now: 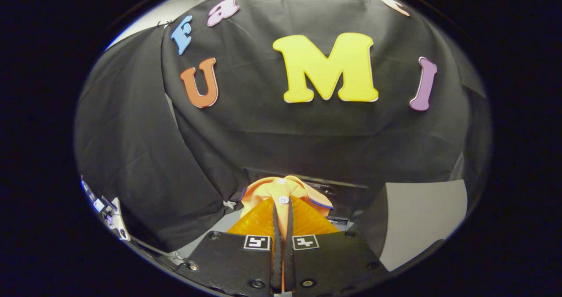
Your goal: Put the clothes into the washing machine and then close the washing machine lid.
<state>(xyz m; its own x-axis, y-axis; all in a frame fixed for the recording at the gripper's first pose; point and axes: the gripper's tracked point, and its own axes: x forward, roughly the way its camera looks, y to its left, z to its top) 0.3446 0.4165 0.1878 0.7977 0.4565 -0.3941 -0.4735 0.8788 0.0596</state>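
Where the two fingers run forward together, the gripper [282, 209] is nearly closed, with only a thin strip of orange cloth showing in the narrow gap between them. Both fingers press on that cloth, an orange garment [281, 191] with white buttons and a thin blue edging along its right fold. The garment bunches up just ahead of the fingertips and spreads a little to either side of them, lifted clear of whatever lies below.

Directly behind the garment sits a dark, boxy recess [340, 191] with a straight top edge; it is too shadowed to tell what it is, and the washing machine cannot be picked out with any certainty. To the right of the fingers, a pale grey flat panel [417, 218] stands near, its left side edged by a dark slanted band. A smaller wedge of the same pale grey surface [228, 224] shows to the left of the fingers, under the hem of the cloth wall.

Black cloth [246, 126] hangs as the booth's wall across the whole background, creased and gathered, with a second sheet overlapping it on the left. Far to the left, low down, a small cluster of white and blue equipment [107, 213] is too small to identify.
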